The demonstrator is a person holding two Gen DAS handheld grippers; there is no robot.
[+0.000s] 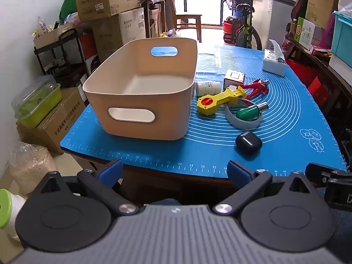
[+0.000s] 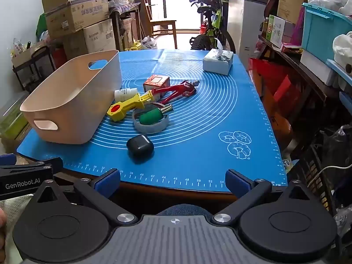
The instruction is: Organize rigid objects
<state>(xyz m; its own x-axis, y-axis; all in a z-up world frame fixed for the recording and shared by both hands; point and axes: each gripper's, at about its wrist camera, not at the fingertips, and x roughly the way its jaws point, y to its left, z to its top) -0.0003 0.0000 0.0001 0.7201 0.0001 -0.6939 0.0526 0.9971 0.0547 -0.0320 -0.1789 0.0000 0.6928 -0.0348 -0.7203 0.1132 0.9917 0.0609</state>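
Observation:
A beige bin stands empty on the left of the blue mat. Right of it lie a white bottle, a small box, a red figure, a yellow toy tool, a grey tape ring with a green-handled tool, and a black earbud case. My left gripper and right gripper are open and empty, before the table's near edge.
A tissue box sits at the mat's far right. Cardboard boxes, a black rack and a green container stand left of the table. A bicycle and shelves with a teal crate stand behind and right.

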